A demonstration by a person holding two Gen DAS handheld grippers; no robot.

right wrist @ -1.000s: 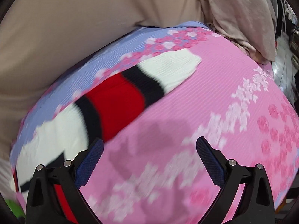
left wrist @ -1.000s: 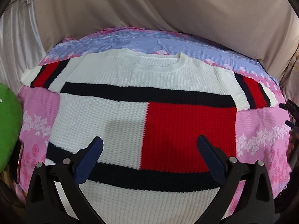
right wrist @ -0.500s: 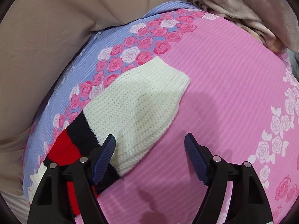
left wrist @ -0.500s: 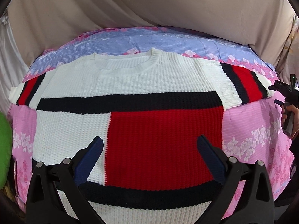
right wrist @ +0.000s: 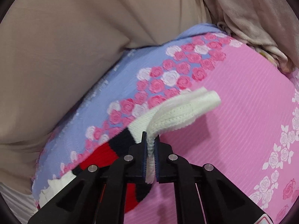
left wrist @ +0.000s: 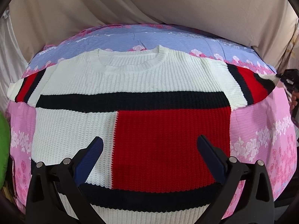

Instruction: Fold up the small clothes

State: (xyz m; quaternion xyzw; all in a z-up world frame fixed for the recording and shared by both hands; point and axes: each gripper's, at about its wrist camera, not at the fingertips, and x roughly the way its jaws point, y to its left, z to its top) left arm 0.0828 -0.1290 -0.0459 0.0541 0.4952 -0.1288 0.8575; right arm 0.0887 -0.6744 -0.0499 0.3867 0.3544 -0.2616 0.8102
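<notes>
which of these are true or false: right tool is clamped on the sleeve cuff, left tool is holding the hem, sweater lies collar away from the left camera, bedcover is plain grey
1. The right tool is shut on the white cuff of the sweater: true.
2. The left tool grips the hem: false, it is open above the sweater's front.
3. The collar lies far from the left camera: true.
4. The bedcover is plain grey: false, it is pink and blue with roses.

Floral bedsheet point(left wrist: 261, 130), beige curtain point(left wrist: 168, 9), green cushion point(left wrist: 3, 145).

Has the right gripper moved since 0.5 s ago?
Yes. The right gripper has closed in on the white sleeve cuff, now pinched and lifted off the pink bedsheet.
</notes>
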